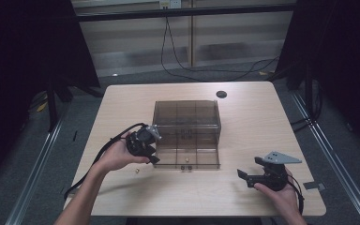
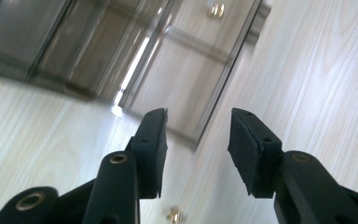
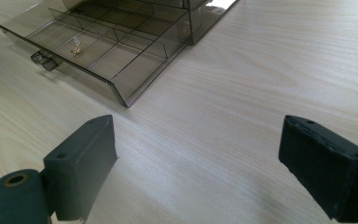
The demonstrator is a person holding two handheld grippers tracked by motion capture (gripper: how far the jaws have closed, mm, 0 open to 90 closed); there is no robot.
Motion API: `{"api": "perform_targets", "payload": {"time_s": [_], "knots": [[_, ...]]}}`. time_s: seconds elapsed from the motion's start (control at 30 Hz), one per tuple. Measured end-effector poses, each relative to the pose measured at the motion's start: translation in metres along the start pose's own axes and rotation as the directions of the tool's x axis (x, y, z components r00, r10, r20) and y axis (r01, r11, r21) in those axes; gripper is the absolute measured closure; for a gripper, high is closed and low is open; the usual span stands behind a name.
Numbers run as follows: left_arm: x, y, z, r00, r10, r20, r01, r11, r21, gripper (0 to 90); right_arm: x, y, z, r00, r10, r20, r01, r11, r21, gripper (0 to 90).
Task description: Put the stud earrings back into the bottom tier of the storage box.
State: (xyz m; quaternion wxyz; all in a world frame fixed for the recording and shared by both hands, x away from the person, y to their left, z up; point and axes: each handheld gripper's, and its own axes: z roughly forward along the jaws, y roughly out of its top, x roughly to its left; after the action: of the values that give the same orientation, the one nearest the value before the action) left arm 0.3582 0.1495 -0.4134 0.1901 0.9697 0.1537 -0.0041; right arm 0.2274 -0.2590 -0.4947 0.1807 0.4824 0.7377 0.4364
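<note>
Brass glints low in the left gripper view: a small gold-coloured part (image 2: 175, 215) lies on the pale wooden table (image 2: 37, 140) just below the spread jaws of the left gripper (image 2: 196, 140), which are released and hold nothing. In the high view that same part (image 1: 136, 170) sits at lower centre-left, just beside the front left corner of the smoky plastic drawer (image 1: 186, 157), pulled out of its organiser box (image 1: 186, 114) in the middle of the frame. Another brass piece (image 3: 77, 48) already rests in a front compartment, seen at upper left of the right gripper view.

The step in hand looks like picking up the loose part to drop it into the drawer. To do it well, the left gripper should tip down and draw back until the part lies between the pads, then close gently so the piece does not skid away.

The right gripper (image 1: 248, 177) rests at lower right, well apart, jaws wide and empty.
</note>
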Motion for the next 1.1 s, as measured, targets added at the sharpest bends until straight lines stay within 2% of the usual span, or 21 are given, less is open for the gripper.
{"api": "perform_targets", "payload": {"time_s": [0.1,0.13,0.17,0.23,0.33,0.47,0.67,0.73,0.87,1.0,1.1], "knots": [[0.0,-0.013,0.0,1.0,-0.002,-0.008,0.002,0.9999,0.011,60.6,0.0,0.0,0.0,1.0,0.005,0.002,-0.005,1.0,0.001,10.5],[0.0,-0.018,0.0,1.0,0.003,-0.004,-0.003,1.0,0.007,64.6,0.0,0.0,0.0,1.0,0.004,0.002,-0.004,1.0,0.0,10.5],[0.0,-0.024,0.001,1.0,0.001,0.007,-0.001,1.0,0.001,64.6,0.0,0.0,0.0,1.0,0.004,0.002,-0.004,1.0,0.0,10.5],[-0.001,-0.034,0.003,1.0,0.004,0.004,-0.004,0.9998,0.021,67.7,0.0,0.0,0.0,1.0,0.004,0.001,-0.004,1.0,-0.001,10.5],[-0.001,-0.049,0.004,0.9999,-0.013,-0.008,0.013,0.9996,0.025,69.3,0.0,0.0,0.001,1.0,0.007,0.002,-0.007,1.0,0.004,10.5],[0.002,-0.061,0.006,0.9994,-0.032,-0.013,0.033,0.999,0.029,71.5,0.0,0.0,0.001,1.0,0.006,0.001,-0.006,1.0,0.004,10.5],[0.005,-0.069,0.01,0.9997,-0.026,0.001,0.026,0.9981,0.056,78.2,0.0,0.0,0.001,1.0,0.006,0.003,-0.006,1.0,0.006,10.5],[0.007,-0.072,0.012,0.999,-0.044,-0.007,0.045,0.9968,0.066,78.3,0.0,0.0,0.001,1.0,0.004,0.002,-0.004,1.0,0.006,10.5],[0.008,-0.075,0.015,0.9993,-0.038,-0.009,0.038,0.9968,0.07,78.4,0.0,0.0,0.001,1.0,0.006,0.003,-0.006,1.0,0.007,10.5],[0.008,-0.075,0.016,0.9988,-0.047,-0.015,0.048,0.9964,0.069,77.9,0.0,0.0,0.001,1.0,0.006,0.0,-0.006,1.0,0.008,10.5],[0.008,-0.075,0.017,0.9991,-0.041,-0.008,0.042,0.9953,0.087,77.9,0.0,0.0,0.001,1.0,0.006,0.001,-0.006,1.0,0.008,10.5]]}}
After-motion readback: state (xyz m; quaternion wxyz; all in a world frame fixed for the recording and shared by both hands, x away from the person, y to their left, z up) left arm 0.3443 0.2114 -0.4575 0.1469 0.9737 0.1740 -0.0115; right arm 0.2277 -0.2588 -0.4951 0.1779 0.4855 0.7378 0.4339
